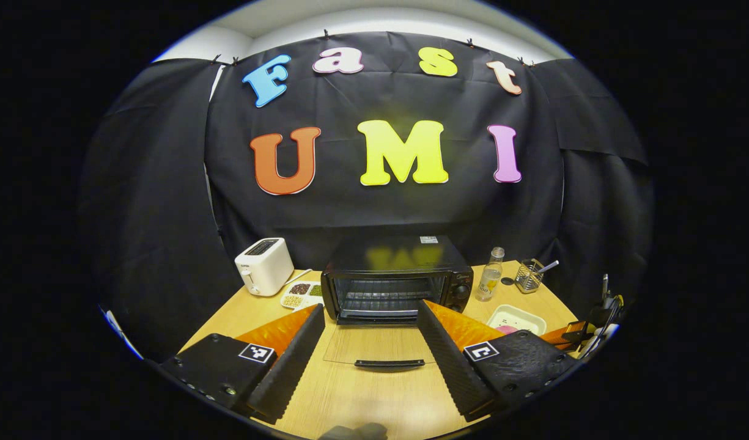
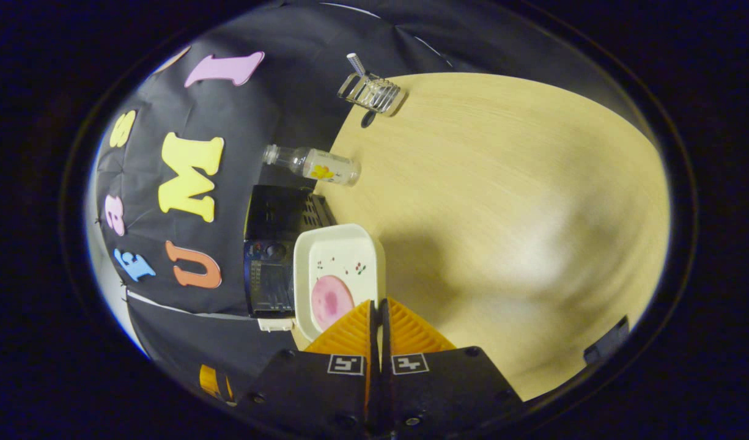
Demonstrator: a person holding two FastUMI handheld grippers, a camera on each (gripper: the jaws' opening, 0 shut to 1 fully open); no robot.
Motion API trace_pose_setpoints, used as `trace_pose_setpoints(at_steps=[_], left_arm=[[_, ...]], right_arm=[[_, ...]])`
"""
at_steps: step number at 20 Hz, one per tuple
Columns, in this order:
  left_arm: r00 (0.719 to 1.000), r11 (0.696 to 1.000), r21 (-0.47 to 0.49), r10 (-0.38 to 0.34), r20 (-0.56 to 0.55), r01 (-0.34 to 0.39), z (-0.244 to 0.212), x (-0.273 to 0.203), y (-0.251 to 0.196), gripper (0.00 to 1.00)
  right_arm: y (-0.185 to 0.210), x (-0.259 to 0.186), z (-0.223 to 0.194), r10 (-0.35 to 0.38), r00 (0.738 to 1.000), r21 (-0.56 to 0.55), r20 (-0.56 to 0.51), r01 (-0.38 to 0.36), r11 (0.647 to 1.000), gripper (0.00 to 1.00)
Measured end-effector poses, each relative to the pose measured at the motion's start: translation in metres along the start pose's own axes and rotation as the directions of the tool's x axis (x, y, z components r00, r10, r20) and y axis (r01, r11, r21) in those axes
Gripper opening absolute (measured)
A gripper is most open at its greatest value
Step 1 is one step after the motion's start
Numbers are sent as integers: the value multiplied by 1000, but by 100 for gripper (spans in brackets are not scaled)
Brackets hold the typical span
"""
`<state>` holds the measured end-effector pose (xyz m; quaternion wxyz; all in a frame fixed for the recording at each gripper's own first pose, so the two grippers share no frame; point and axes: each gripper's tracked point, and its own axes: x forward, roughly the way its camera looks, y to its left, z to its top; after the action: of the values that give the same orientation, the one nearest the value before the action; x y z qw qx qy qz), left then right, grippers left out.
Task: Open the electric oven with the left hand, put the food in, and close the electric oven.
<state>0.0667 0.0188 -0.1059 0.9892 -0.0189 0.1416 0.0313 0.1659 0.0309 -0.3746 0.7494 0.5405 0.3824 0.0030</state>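
Right gripper (image 2: 377, 305): fingers pressed together on the rim of a white tray (image 2: 340, 256) holding one pink food slice (image 2: 330, 300). Left gripper (image 1: 369, 324): fingers wide apart, over bare table (image 1: 374, 397). Electric oven (image 1: 397, 278): door (image 1: 380, 348) folded flat, cavity racked. Sectioned dish (image 1: 302, 294) of grains beside toaster (image 1: 264, 266).

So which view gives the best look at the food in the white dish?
The right gripper view: the white dish sits close, with the pink food plain inside and the right gripper pinching its rim. The left gripper view shows the dish farther off, with a sliver of food.
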Motion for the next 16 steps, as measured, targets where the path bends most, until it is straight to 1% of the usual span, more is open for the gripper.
trace_pose_setpoints(at_steps=[3, 5, 7, 11, 13, 16], left_arm=[[1000, 1000, 10, -13, 7, 13, -2, -8, 22, 97], [1000, 999, 25, -21, 6, 20, -7, -14, 39, 97], [1000, 999, 37, -20, 15, 20, -7, -21, 57, 97], [1000, 1000, 23, 7, 29, -7, -5, -31, 91, 96], [999, 1000, 16, 25, 28, -26, -6, -37, 105, 96], [998, 998, 19, 62, 27, -62, -11, -45, 125, 96]], right_arm=[[10, 6, -10, -9, 999, 44, 48, 6, 999, 3], [35, 23, -47, -2, 999, 64, 45, -1, 998, 4], [55, 41, -74, 8, 998, 65, 55, -12, 998, 4], [82, 75, -125, 8, 1000, 44, 21, -9, 999, 4], [91, 90, -143, 1, 1000, 31, 9, -1, 1000, 4], [106, 113, -157, 7, 1000, 8, -8, -7, 1000, 4]])
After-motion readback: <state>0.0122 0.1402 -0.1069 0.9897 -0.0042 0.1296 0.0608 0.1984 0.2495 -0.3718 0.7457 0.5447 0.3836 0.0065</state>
